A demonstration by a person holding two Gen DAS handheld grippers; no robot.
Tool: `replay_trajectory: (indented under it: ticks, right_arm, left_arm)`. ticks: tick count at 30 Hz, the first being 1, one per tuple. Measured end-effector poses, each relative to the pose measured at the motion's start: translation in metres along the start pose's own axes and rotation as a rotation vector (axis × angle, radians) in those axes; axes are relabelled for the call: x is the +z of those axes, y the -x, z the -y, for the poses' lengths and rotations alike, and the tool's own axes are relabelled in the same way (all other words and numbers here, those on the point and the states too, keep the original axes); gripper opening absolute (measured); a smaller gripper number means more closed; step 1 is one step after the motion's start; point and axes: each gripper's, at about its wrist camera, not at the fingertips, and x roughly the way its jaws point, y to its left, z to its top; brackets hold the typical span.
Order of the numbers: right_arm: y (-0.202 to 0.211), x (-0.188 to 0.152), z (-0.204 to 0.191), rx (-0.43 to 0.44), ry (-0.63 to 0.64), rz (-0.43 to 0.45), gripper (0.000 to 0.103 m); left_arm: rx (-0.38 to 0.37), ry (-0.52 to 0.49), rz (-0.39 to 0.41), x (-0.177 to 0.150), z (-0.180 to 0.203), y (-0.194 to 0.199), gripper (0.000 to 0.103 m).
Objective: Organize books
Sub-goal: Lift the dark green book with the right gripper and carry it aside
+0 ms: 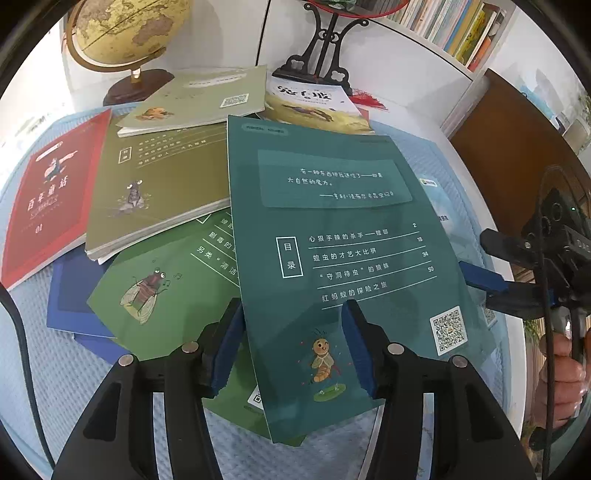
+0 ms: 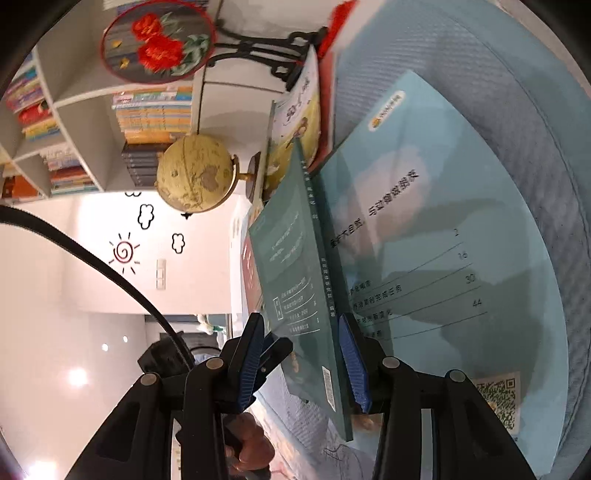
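Left wrist view. Looking down on a table (image 1: 406,92) under a pale blue quilted mat (image 1: 92,387), strewn with books. Dead centre, tilted over the rest: teal book (image 1: 332,240), contents page up. Beneath it at 7 o'clock, green cicada book (image 1: 166,295). At 9 o'clock, olive book (image 1: 159,192) overlapping red book (image 1: 48,199). At 3 o'clock, only a sliver of light blue book (image 1: 443,221). At 11 o'clock, globe (image 1: 129,33). Left tool (image 1: 293,310) at 6 o'clock: released, jaws parted across the teal book's near end, gripping nothing.

Right wrist view. Right tool (image 2: 300,321) at 6 o'clock: not clenched, jaws straddling the teal book's spine edge, one pad under the raised book, the other clear of its cover.
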Motion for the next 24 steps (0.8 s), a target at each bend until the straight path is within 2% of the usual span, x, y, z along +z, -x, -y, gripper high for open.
replay_trajectory:
  ticks: [3,6,7,11,12,14,16,20,22,24]
  right_arm:
    - [-0.005,0.002,-0.001,-0.010,0.001,-0.003,0.044]
    - [-0.006,0.004,0.006,0.111,-0.070,0.006,0.044]
    - [-0.007,0.004,0.007,0.124,-0.087,0.012,0.044]
    - [-0.007,0.003,-0.003,0.042,-0.025,-0.011,0.044]
    - [-0.008,0.003,-0.003,0.065,-0.029,-0.016,0.044]
    - [-0.011,-0.001,0.000,0.217,-0.096,-0.021,0.044]
    - [-0.020,-0.003,0.002,0.276,-0.132,-0.037,0.044]
    - [-0.045,-0.011,-0.011,0.153,-0.079,-0.110,0.044]
    - [-0.054,-0.012,-0.024,0.056,-0.014,-0.112,0.044]
    - [-0.055,-0.013,-0.034,-0.001,0.036,-0.099,0.038]
  left_arm:
    - [0.009,0.000,0.004,0.000,0.001,0.000,0.053]
    - [0.009,0.008,0.007,0.000,-0.001,0.000,0.053]
    - [0.002,0.013,0.007,0.000,-0.002,0.000,0.053]
    - [-0.001,0.035,0.014,0.002,-0.007,0.002,0.053]
    - [-0.002,0.040,0.015,0.002,-0.008,0.003,0.055]
    - [-0.027,0.061,0.018,0.003,-0.014,0.005,0.055]
    - [-0.062,0.084,0.018,0.004,-0.019,0.007,0.056]
    - [-0.070,0.103,0.019,0.004,-0.023,0.009,0.057]
    - [-0.071,0.106,0.017,0.003,-0.025,0.010,0.057]
    - [-0.075,0.107,0.011,0.000,-0.026,0.012,0.057]
